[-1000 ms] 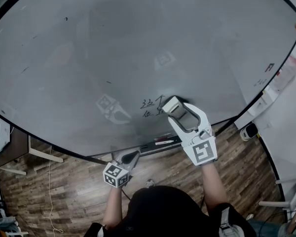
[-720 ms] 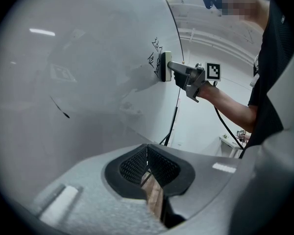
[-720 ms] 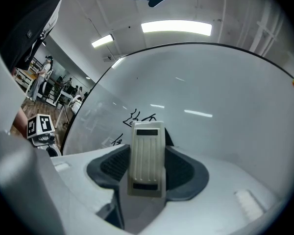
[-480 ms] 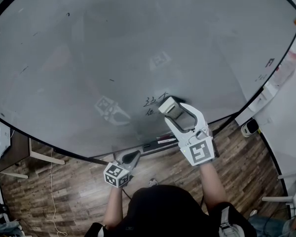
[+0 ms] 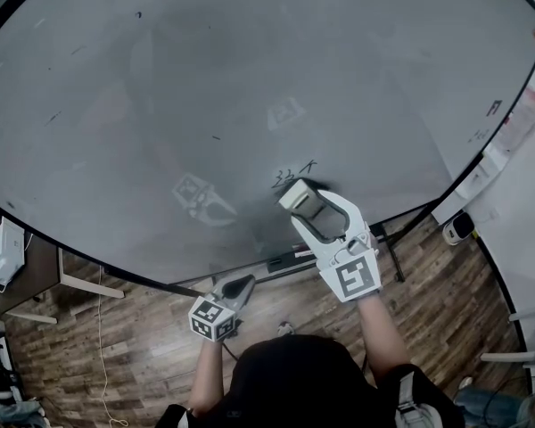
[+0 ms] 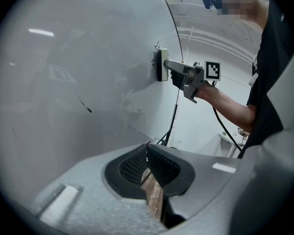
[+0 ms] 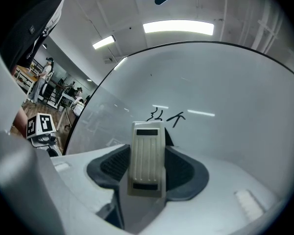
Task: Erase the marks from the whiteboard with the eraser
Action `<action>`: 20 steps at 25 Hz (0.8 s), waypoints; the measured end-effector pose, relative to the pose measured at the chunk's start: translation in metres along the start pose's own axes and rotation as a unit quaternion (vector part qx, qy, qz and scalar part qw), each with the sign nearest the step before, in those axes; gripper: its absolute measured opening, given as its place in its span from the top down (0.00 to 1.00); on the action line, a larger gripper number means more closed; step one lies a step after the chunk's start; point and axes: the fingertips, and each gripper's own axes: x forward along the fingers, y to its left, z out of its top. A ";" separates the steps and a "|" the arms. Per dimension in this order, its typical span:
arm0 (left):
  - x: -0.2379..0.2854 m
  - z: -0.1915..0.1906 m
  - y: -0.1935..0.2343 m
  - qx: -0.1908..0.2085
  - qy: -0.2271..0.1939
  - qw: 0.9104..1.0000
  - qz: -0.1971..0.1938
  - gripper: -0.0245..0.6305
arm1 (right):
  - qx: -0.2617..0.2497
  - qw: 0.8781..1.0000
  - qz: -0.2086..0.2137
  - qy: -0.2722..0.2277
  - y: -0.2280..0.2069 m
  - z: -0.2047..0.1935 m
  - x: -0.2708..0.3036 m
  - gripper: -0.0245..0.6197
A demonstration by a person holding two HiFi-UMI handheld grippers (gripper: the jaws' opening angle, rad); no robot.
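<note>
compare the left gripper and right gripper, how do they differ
The right gripper is shut on the eraser; the left gripper is shut on nothing. The right gripper presses the eraser to the whiteboard under the marks; the left gripper hangs low, off the board. Each carries a marker cube.

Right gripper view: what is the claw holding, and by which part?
The right claw grips the whiteboard eraser by its two long sides, across the ribbed plastic back.
</note>
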 end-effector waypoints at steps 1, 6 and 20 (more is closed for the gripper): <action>-0.002 -0.001 0.002 0.001 0.000 1.000 0.001 0.94 | 0.004 1.000 -0.001 -0.002 0.002 0.000 0.001 0.61; -0.009 -0.004 0.007 -0.002 0.006 1.000 0.000 0.94 | 0.016 1.000 0.004 -0.004 0.017 0.002 0.010 0.61; -0.004 -0.008 0.009 0.005 0.004 1.000 -0.021 0.94 | 0.011 0.999 0.043 -0.004 0.061 0.007 0.030 0.61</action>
